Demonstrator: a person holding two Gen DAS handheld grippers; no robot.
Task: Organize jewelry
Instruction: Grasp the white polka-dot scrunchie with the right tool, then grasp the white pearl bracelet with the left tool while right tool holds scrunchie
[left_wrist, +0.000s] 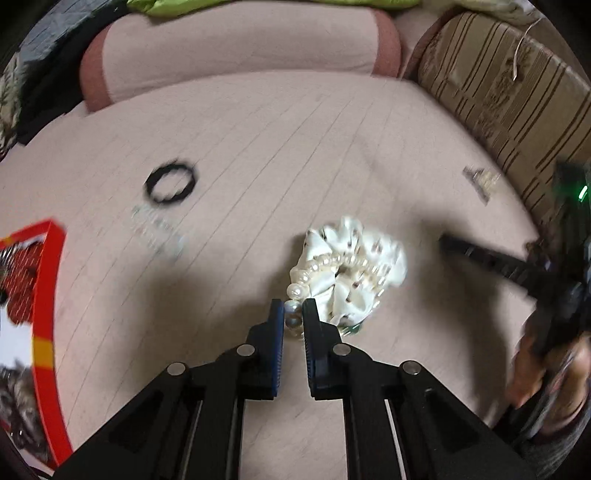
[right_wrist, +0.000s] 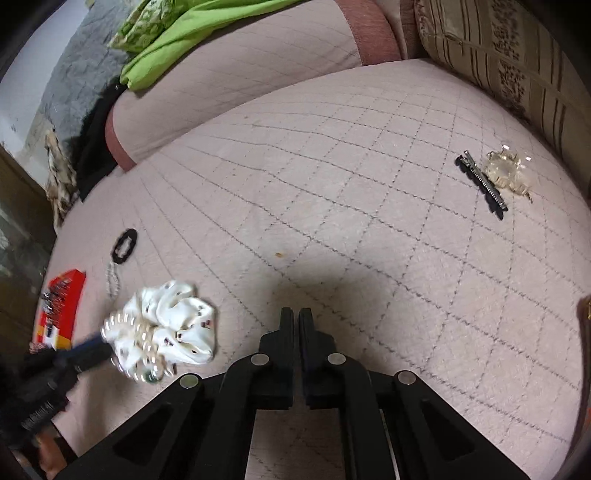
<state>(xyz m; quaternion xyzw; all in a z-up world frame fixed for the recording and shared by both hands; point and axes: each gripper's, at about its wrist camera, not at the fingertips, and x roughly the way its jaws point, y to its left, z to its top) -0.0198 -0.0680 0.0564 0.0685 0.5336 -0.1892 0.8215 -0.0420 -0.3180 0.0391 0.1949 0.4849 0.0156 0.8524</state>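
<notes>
Pearl strand (left_wrist: 334, 264) lies low and centre in my left wrist view, draped over a white satin scrunchie (left_wrist: 356, 266) on the quilted pink bed cover (left_wrist: 258, 155). My left claw (left_wrist: 293, 314) is nearly closed, its blue pads pinching the end pearls of that strand. My right claw (right_wrist: 296, 321) is closed on nothing, hovering over bare quilt at bottom centre of its own view.

The grip worries me. I only have a bead or two at the very tip, so I judge the round pearls could squirt out when I lift. The strand sits tangled across the scrunchie, so pulling may drag the fabric along, or strain the thread. The left view is smeared by motion, so I can't tell how squarely the pads sit on the beads.

A red box (left_wrist: 44, 295) stands at the left edge, probably where things belong, though I can't make out its contents. A black hair tie (left_wrist: 170, 185) lies upper left of centre, with a thin silvery chain (right_wrist: 112, 282) just below it. At the upper right of the right view a dark barrette (right_wrist: 482, 182) touches a clear claw clip (right_wrist: 508, 173).

Soft bedding gives under pressure and small pieces sink into it. Behind sit a pink bolster (left_wrist: 240, 48), a striped cushion (left_wrist: 498, 85) and green cloth (right_wrist: 177, 40).
</notes>
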